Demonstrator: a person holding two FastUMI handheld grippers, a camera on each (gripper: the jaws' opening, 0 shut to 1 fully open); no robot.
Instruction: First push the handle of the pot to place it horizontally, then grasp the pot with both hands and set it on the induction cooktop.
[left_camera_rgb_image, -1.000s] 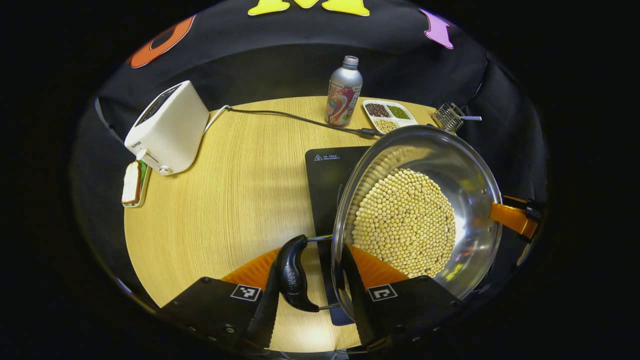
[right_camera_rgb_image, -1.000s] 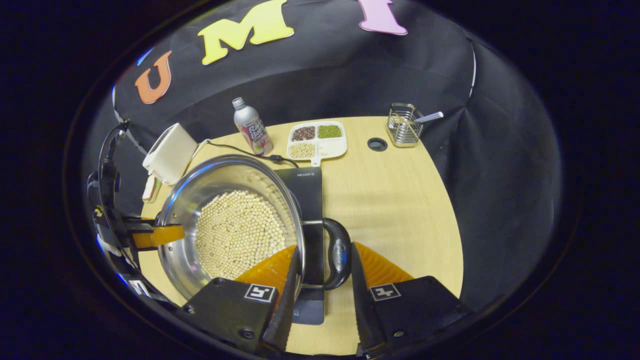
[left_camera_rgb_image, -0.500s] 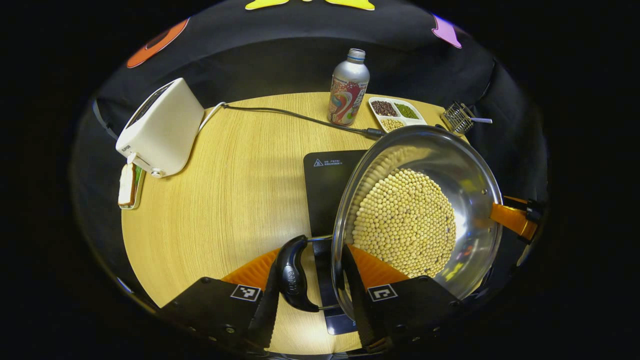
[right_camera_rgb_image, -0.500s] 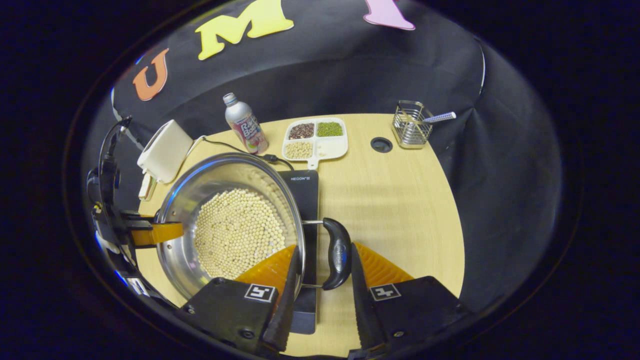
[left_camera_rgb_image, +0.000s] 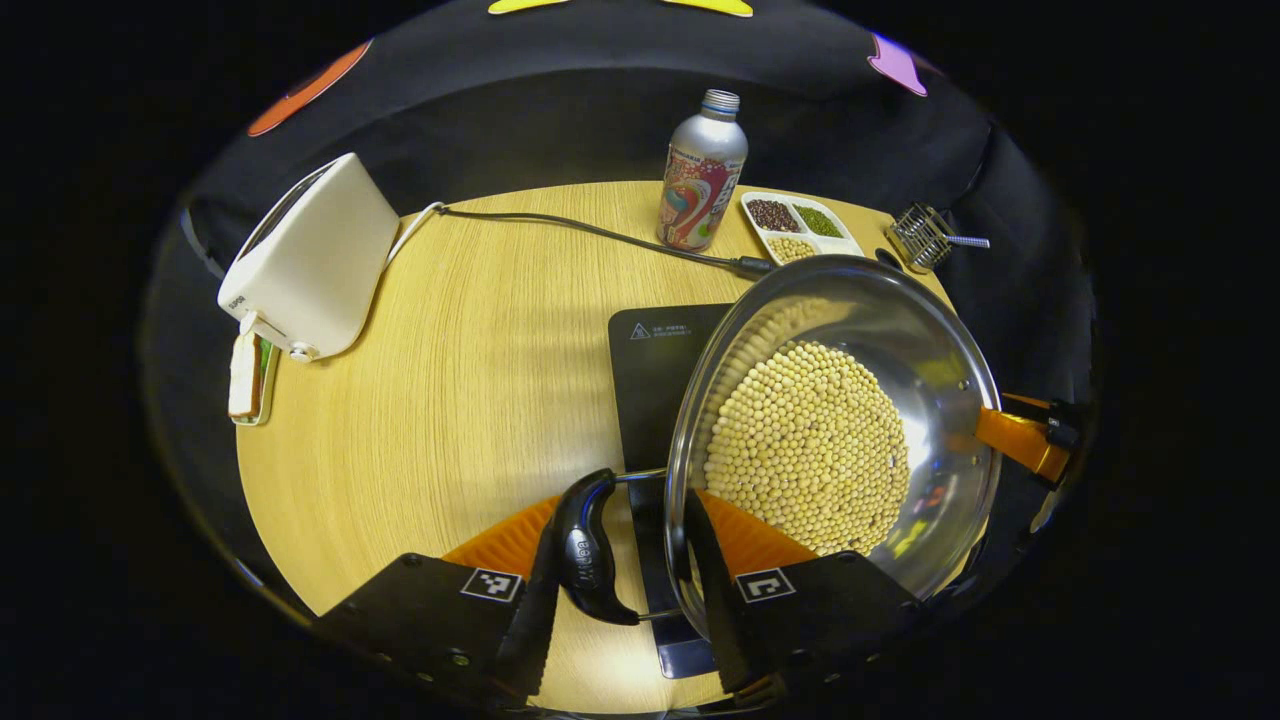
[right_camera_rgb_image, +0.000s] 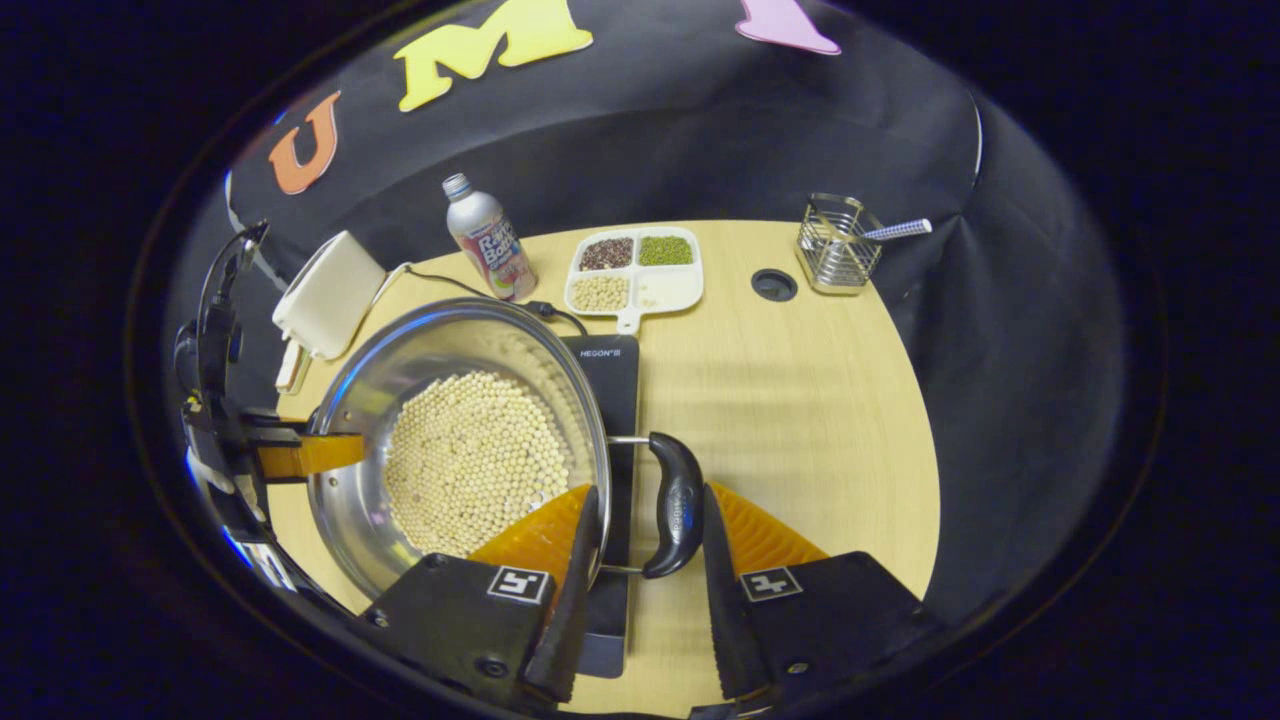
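Holding the pot (left_camera_rgb_image: 930, 330) between them, both grippers pinch its rim and side handles. In the left gripper view, the left gripper (left_camera_rgb_image: 620, 590) has one finger outside the black left handle (left_camera_rgb_image: 588, 548) and the other inside the rim, over the beans (left_camera_rgb_image: 808, 445); whether both fingers truly press is hard to judge. In the right gripper view the right gripper (right_camera_rgb_image: 640, 585) straddles the right handle (right_camera_rgb_image: 676, 504) likewise, one finger inside the rim, one just outside the handle. The pot's underside is hidden, so I cannot tell whether it touches the cooktop (left_camera_rgb_image: 655, 370), which lies mostly beneath it, its near edge cut off by the fingers. Ahead of the fingers, the pot's far wall covers part of a divided tray (right_camera_rgb_image: 632, 272). A cable (left_camera_rgb_image: 560, 228) runs past a bottle (left_camera_rgb_image: 703, 172) toward the cooktop. A toaster (left_camera_rgb_image: 312, 258) stands far left on the bench (left_camera_rgb_image: 460, 400), and a wire holder (right_camera_rgb_image: 836, 255) far right.
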